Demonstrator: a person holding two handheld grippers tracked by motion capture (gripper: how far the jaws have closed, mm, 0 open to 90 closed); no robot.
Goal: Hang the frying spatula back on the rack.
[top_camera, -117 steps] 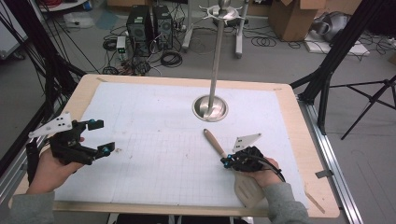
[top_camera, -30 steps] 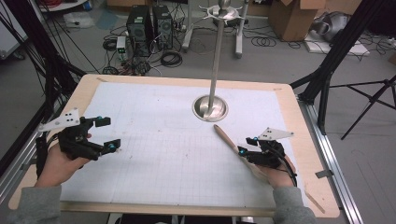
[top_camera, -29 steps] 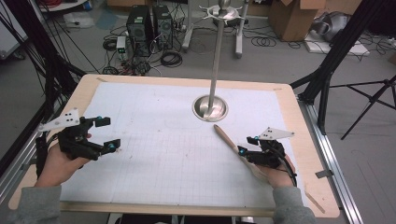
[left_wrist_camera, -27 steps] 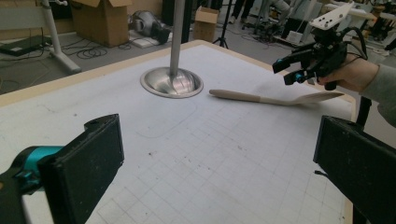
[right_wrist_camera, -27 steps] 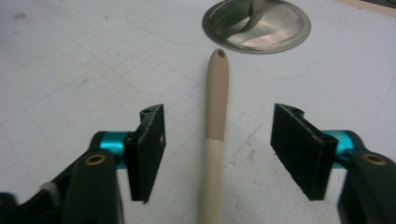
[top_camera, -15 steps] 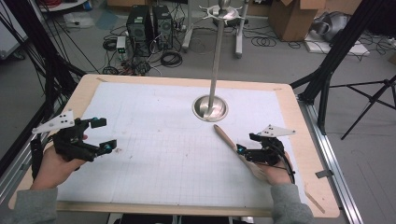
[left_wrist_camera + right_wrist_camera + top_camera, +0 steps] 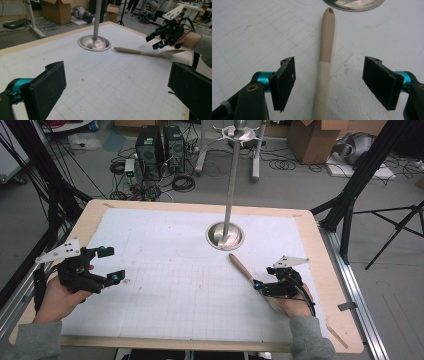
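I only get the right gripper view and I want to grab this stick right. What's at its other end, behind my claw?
Observer: It's a wooden spoon; its flat end lies on the mat under the right claw, whose jaws have just been opening, the handle between them untouched.
Operator: And that shiny thing by the tip?
Observer: A round metal base with a tall pole standing in it.
Operator: Where's my other claw?
Observer: The left claw hovers open over the mat's left side, empty.

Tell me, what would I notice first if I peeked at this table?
Probably the tall shiny metal pole rising from its round base at the table's far middle. Next, the wooden spatula lying flat on the white gridded mat, its handle between the wide-open jaws of the right gripper, untouched.
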